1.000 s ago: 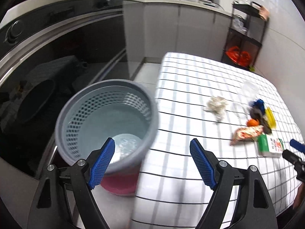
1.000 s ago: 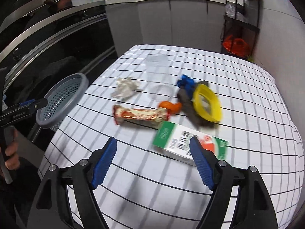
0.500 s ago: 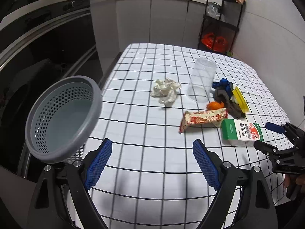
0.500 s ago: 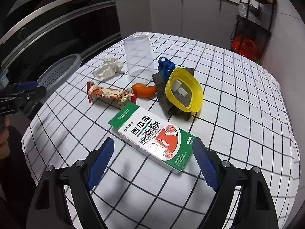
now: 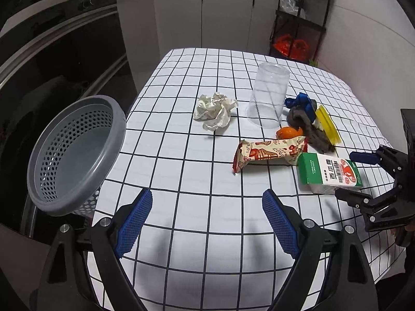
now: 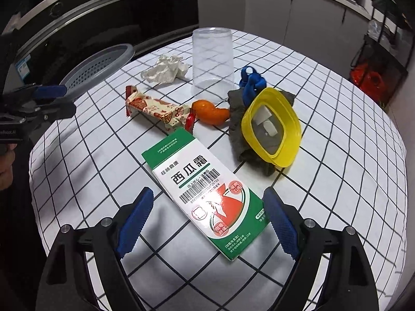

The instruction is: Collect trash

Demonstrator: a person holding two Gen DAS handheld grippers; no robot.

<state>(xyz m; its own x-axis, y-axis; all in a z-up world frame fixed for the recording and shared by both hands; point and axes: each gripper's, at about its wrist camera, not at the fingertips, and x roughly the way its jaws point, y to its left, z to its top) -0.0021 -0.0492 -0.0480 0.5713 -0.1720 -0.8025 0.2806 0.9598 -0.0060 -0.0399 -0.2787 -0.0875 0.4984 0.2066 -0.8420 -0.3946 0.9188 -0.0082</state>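
Left wrist view: left gripper (image 5: 207, 216) is angled down over the near edge of the checked tablecloth (image 5: 181, 155); jaws just widened, now spread wide, nothing held between blue ribbed pads (image 5: 135, 219). Grey perforated plastic basket (image 5: 75, 153), round, is seen at the table's left edge. Trash is laid out ahead: crumpled paper (image 5: 215, 110), clear upturned cup (image 5: 268, 94), foil snack wrapper (image 5: 269, 153), orange peel (image 5: 288, 132), green/white carton (image 5: 329, 172). Right gripper (image 5: 363, 173) is seen at far right, beside the carton.

Right wrist view: right gripper (image 6: 208, 220) is tilted down, jaws just widened, wide apart w/ the flat glossy carton (image 6: 207, 189) lying between them, untouched. Yellow oval lid (image 6: 272, 127) is propped on a dark cloth (image 6: 238, 129); blue clip (image 6: 251, 80) behind.
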